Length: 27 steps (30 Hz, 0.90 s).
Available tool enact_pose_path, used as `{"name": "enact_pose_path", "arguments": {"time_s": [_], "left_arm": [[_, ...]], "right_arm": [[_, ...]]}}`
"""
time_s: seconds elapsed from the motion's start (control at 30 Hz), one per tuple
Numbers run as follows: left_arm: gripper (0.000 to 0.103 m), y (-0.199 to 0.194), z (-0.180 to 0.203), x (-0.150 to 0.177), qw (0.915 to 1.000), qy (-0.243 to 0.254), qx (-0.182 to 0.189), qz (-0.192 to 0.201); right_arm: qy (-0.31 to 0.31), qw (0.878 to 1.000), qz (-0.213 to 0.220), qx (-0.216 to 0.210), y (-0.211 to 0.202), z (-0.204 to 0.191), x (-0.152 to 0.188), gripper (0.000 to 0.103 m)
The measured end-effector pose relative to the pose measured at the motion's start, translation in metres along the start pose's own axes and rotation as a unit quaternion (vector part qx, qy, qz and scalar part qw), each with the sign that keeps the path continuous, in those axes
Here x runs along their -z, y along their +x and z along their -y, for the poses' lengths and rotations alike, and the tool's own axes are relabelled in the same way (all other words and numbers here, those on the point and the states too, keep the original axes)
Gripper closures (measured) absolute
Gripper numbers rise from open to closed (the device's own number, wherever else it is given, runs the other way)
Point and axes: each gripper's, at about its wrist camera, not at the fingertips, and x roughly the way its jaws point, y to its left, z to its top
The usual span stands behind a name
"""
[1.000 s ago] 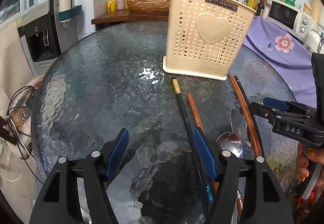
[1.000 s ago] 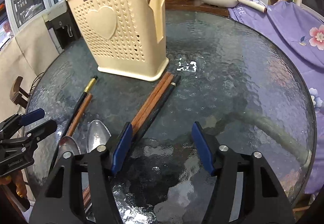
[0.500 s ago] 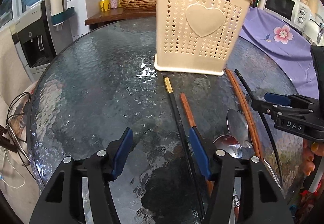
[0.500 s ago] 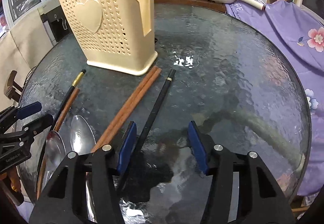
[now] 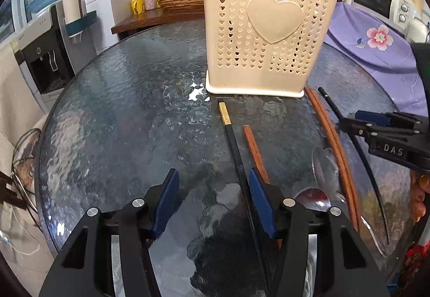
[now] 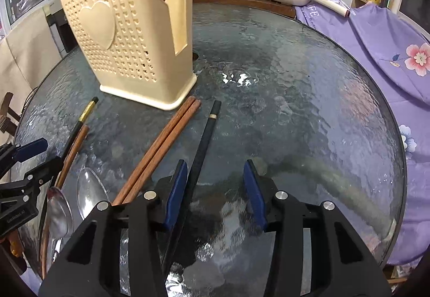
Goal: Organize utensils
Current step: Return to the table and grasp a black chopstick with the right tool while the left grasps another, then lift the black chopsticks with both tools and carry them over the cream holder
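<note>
A cream perforated utensil holder (image 5: 268, 28) with a heart stands on the round glass table; it also shows in the right wrist view (image 6: 129, 36), with a brown stick inside. In front lie a black gold-banded chopstick (image 5: 233, 141), a brown chopstick (image 5: 254, 149), a brown pair (image 6: 158, 146), another black chopstick (image 6: 204, 141) and two metal spoons (image 6: 88, 189). My left gripper (image 5: 213, 196) is open, the black gold-banded chopstick just inside its right finger. My right gripper (image 6: 213, 187) is open, the black chopstick beside its left finger.
The glass table's edge (image 6: 395, 119) runs beside a purple flowered cloth (image 6: 381, 36). A wooden shelf (image 5: 161, 19) with a woven basket stands behind; a water dispenser (image 5: 40, 50) is at left and a microwave (image 5: 376, 1) at right.
Both grippers have moved closer to the table and holder. The black chopstick by the brown pair has shifted apart from it and now lies between the right gripper's fingers.
</note>
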Motion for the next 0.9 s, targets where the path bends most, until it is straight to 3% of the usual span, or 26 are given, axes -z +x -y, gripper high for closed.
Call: {"name": "enact_pose_path", "arguments": {"time_s": [0.2,0.6,0.77,0.9], "left_arm": [[0.053,0.013,0.001,-0.021,0.9999,-0.002,0.005,-0.016],[0.063,0.042,0.006,-0.061,0.9981,0.010,-0.003,-0.060],[0.079,0.046,0.004,-0.064,0.9982,0.007,-0.008,-0.059],[0.089,0.049,0.004,-0.065,0.9983,0.010,-0.012,-0.057]], "right_arm": [[0.003,1.000,-0.006,0.000,0.007,0.004,-0.012,0.060],[0.023,0.999,-0.025,0.008,0.029,0.012,-0.044,0.081],[0.026,0.999,-0.027,0.016,0.034,0.011,-0.049,0.091],[0.030,0.999,-0.027,0.016,0.036,0.009,-0.050,0.093]]}}
